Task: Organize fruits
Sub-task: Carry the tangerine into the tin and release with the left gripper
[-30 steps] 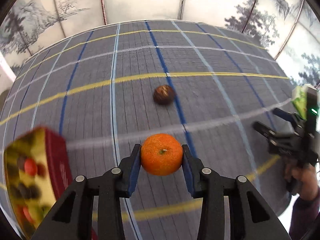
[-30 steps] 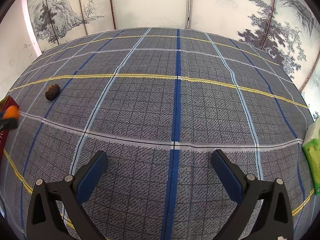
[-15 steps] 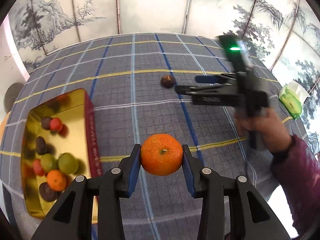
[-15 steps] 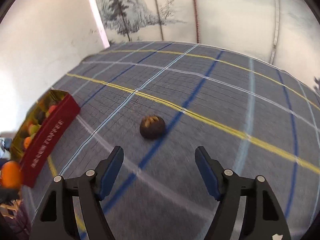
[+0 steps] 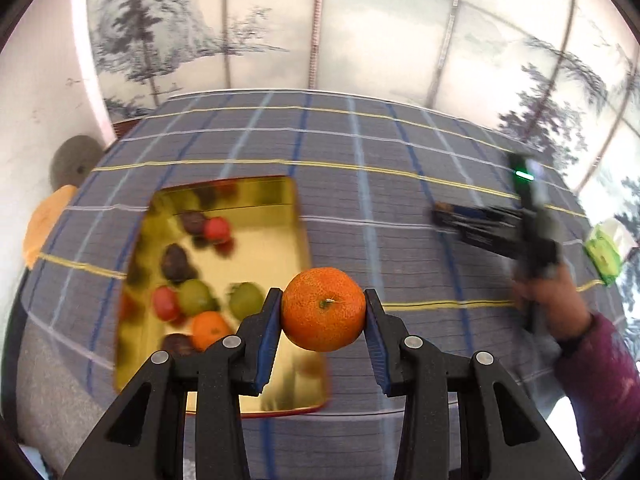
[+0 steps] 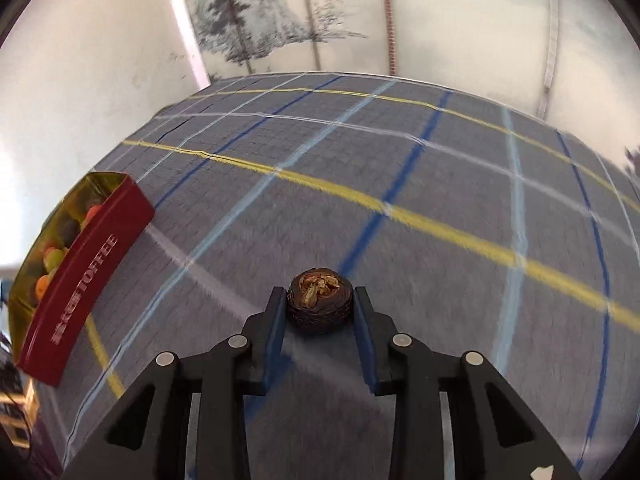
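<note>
Tin point(image 5: 256, 400): gold inside, fruit loose in it; your drop spot lies below and left of the left gripper point(image 5: 323, 330)
Orange point(image 5: 323, 309): pinched mid-body in your left jaws, above the tin's right edge; firm but bruisable, so lower it, don't drop
Dark fruit point(image 6: 320, 305): on the cloth; right gripper point(image 6: 320, 320) pads flank it closely, contact unclear; probably light, hard, rolls; take it at the widest sides

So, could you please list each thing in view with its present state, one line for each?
Left gripper: shut on the orange, held above the tin's near right edge.
Orange: gripped, off the cloth.
Right gripper: fingers at both sides of the dark fruit.
Dark fruit: between the fingers; whether lifted, cannot tell.
Tin: open, with several fruits inside.
Green pack: lying at the cloth's right edge.
</note>
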Demonstrator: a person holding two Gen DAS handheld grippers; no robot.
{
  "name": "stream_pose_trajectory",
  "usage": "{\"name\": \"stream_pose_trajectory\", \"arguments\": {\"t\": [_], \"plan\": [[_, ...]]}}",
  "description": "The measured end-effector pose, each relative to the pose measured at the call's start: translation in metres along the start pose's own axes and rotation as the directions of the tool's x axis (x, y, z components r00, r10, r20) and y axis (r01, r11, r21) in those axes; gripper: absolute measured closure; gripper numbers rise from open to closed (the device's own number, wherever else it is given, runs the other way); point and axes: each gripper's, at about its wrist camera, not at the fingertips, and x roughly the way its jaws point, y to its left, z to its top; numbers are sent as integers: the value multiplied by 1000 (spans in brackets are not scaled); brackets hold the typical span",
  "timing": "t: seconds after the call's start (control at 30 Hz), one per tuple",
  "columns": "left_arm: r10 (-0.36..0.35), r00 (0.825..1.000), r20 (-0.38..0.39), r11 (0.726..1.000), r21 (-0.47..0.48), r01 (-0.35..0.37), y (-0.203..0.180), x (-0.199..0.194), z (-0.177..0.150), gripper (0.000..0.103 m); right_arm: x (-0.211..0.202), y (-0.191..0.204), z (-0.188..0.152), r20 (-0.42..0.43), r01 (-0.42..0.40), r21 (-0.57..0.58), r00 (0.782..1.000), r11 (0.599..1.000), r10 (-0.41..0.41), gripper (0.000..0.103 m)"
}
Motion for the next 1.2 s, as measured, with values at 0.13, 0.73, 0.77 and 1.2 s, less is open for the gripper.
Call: {"name": "stream_pose_trajectory", "arguments": {"t": [0.13,0.73,0.77,1.2], "plan": [[34,999,-8,999,-21,-34,24,6,-3,62,-27,-17,-26,22,42,85,999,996,-44,73],[116,993,37,992,38,-117,45,43,10,62,-37,-35,-37,9,99,147,995,984,-101,73],[121,992,41,991,44,-123,45,45,12,62,-36,-34,-37,8,101,145,995,984,-103,73],[168,985,38,981,96,-171,41,70,23,62,-34,-31,-36,3,120,132,993,984,-121,72]]}}
